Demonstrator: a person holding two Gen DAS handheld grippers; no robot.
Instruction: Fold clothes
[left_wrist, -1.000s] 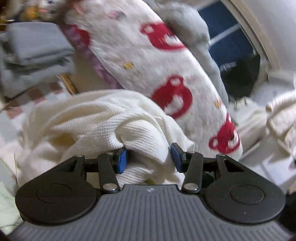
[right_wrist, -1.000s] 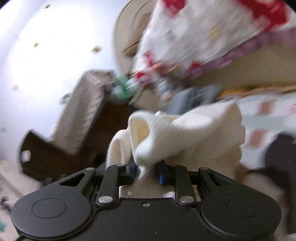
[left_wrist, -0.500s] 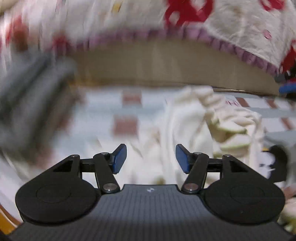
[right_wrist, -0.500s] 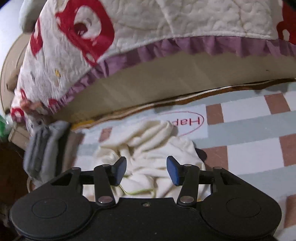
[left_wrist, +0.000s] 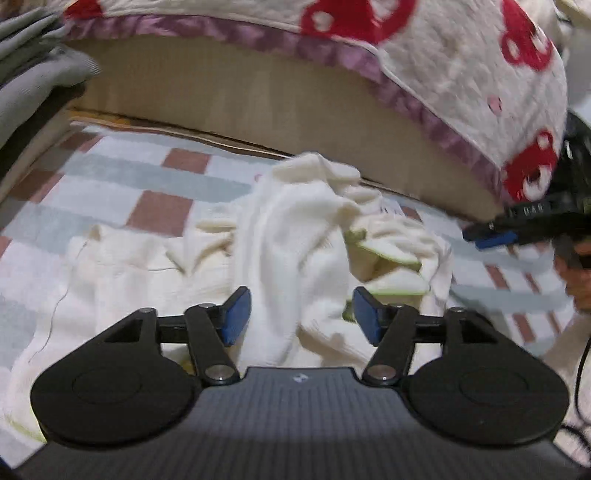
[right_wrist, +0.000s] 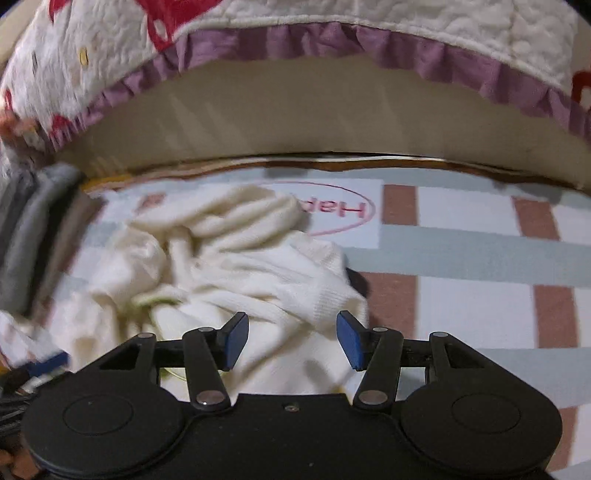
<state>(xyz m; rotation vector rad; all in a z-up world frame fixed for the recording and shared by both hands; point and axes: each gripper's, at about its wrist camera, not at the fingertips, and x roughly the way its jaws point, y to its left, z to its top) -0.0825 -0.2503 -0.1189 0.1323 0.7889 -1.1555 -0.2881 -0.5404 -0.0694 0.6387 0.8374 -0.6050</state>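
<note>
Cream garment (left_wrist: 295, 236) crumpled on checked mat (right_wrist: 461, 258) | both grippers' jaws wide apart, gripping nothing

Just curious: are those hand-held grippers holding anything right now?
Nothing. The left hand-held gripper and right hand-held gripper are both open above the crumpled cream garment.

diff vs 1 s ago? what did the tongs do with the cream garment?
Right tongs let go of the cream knit garment; left tongs lifted clear. It dropped into a crumpled heap on the checked mat. Both now hover open over it. Garment unfolded as before.
</note>
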